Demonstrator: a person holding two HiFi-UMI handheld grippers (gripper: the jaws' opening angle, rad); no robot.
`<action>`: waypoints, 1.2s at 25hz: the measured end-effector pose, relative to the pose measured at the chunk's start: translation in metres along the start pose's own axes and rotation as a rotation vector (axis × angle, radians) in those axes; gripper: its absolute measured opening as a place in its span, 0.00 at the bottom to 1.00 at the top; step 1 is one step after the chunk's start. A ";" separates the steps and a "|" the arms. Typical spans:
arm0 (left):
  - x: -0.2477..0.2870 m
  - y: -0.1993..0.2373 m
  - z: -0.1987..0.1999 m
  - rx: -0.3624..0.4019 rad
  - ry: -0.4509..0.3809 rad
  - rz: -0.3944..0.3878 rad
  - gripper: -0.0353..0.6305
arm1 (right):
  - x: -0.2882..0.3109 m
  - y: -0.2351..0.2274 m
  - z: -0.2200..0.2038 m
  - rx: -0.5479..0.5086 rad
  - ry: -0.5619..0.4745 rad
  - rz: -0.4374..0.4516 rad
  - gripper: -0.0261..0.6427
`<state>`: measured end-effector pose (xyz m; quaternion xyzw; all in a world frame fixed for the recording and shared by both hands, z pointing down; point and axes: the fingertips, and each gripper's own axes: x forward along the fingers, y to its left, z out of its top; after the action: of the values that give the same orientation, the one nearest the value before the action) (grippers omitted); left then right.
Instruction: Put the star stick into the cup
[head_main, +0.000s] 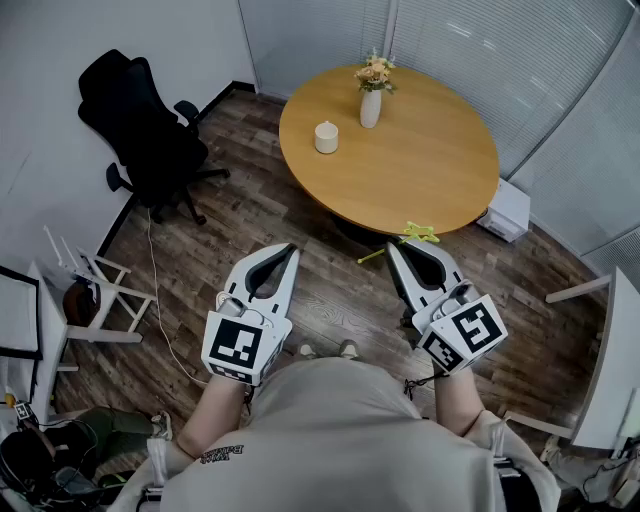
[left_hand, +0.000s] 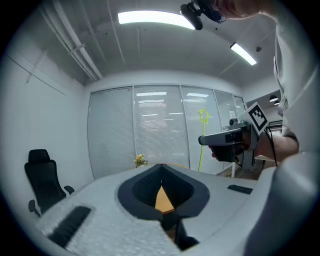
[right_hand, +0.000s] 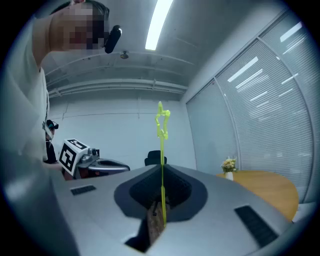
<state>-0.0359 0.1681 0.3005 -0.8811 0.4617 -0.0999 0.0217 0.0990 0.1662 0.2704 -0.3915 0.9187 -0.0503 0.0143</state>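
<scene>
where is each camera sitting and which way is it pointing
Head view: on the person's head, looking steeply down at the table, cup, left gripper, right gripper and the person's torso.
Left gripper view: rides that gripper, faces the blinds across its shut jaws.
Right gripper view: rides that gripper, faces up the star stick clamped in its jaws.
Shared: both gripper views catch the flower vase and the other gripper.

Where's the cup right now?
In the head view the cup stands on the round table, on its left part, just left of the flower vase, and well beyond the right tool holding the star stick.
</scene>
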 end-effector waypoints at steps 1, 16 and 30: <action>-0.001 -0.001 0.000 0.001 0.002 0.000 0.09 | -0.001 0.001 0.000 0.000 0.000 0.001 0.08; 0.004 -0.013 -0.004 -0.063 0.002 -0.021 0.09 | -0.009 -0.001 0.000 -0.025 -0.011 0.017 0.09; 0.026 -0.040 -0.004 -0.027 0.014 0.009 0.09 | -0.032 -0.032 -0.011 0.018 0.006 0.023 0.09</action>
<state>0.0102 0.1703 0.3135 -0.8785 0.4672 -0.0997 0.0070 0.1429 0.1681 0.2841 -0.3804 0.9228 -0.0595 0.0158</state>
